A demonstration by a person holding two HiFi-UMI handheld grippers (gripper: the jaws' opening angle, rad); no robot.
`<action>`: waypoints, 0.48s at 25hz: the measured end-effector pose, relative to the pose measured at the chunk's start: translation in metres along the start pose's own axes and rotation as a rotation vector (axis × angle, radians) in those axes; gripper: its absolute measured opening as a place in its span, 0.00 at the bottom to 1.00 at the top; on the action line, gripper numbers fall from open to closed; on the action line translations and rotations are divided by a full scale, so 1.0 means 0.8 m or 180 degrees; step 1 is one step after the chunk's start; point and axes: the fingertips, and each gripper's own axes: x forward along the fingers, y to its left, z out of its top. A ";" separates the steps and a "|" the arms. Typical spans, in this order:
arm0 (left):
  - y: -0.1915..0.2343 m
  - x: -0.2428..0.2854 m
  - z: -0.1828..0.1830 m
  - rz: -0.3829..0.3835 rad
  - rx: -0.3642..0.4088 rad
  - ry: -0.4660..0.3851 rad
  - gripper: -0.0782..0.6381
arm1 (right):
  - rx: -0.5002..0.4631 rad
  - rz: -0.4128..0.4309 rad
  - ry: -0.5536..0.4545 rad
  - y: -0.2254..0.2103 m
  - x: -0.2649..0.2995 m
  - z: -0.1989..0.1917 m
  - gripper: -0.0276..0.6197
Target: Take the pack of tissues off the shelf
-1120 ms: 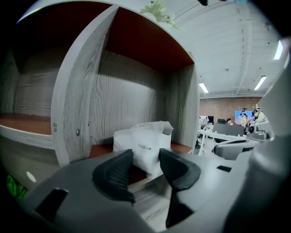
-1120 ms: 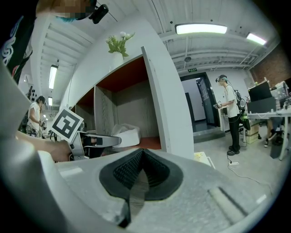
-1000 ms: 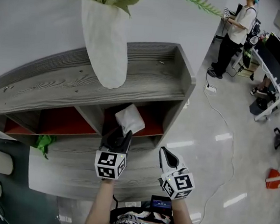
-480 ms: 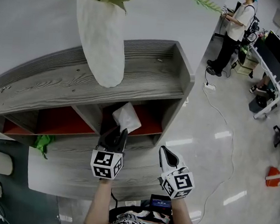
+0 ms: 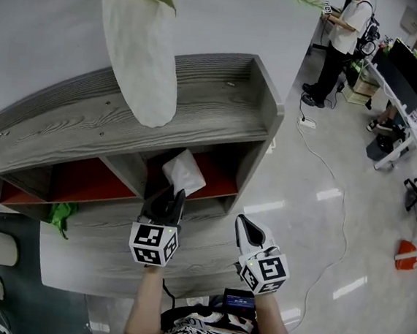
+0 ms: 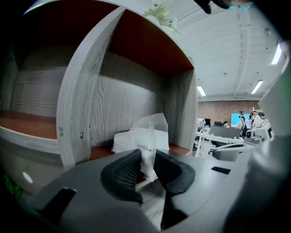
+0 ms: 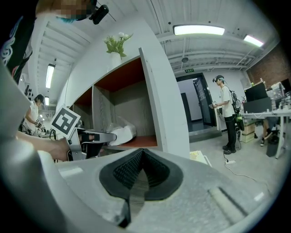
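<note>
Open office with desks (image 5: 416, 124), monitors (image 5: 407, 62)

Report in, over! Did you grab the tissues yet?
Left gripper just closed on the wrapper flap of the pack of tissues. Right gripper shut, empty, held back. Pack not yet out of the shelf. Nothing blocking its way out.

Left claw (image 5: 171, 194) newly gripping, right (image 5: 242, 225) shut
</note>
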 end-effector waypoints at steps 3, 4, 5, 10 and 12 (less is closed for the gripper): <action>-0.006 -0.001 0.002 -0.0067 0.0033 -0.0047 0.22 | -0.0034 -0.0030 -0.0022 -0.001 -0.003 0.003 0.05; -0.010 -0.002 0.003 -0.0098 0.0044 -0.0064 0.22 | -0.0025 -0.0054 -0.0030 -0.002 -0.006 0.004 0.05; -0.014 -0.003 0.003 -0.0127 0.0056 -0.0072 0.22 | -0.0019 -0.0072 -0.0036 -0.002 -0.008 0.004 0.05; -0.034 -0.013 0.006 -0.0289 0.0049 -0.0126 0.22 | 0.0056 -0.0102 -0.0050 0.001 -0.016 0.003 0.05; -0.041 -0.021 0.012 -0.0382 -0.0005 -0.0224 0.22 | 0.0063 -0.0076 -0.0058 0.007 -0.015 0.003 0.05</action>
